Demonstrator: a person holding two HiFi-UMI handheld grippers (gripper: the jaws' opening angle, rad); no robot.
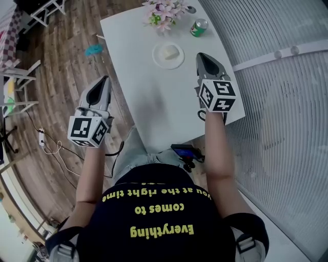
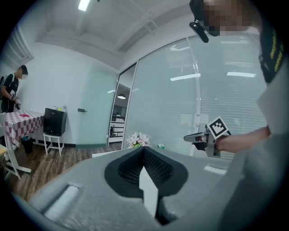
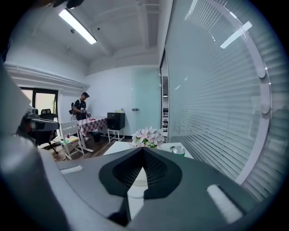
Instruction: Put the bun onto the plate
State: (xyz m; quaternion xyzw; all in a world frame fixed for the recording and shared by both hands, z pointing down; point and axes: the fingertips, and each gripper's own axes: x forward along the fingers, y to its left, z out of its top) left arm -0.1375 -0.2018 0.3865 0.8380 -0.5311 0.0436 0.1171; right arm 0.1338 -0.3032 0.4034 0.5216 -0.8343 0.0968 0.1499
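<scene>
The white table carries everything; the right gripper, jaws together on nothing, is over it and nearer the food, while the left gripper, jaws also together and empty, hangs off the table's 9 o'clock edge. The bun already lies on the white plate, at 9 o'clock from the right jaws with nothing between. Pink flowers and a green can stand beyond at 12 o'clock.

Black T-shirt with yellow lettering; grey left tool and right tool with black-and-white marker cubes
</scene>
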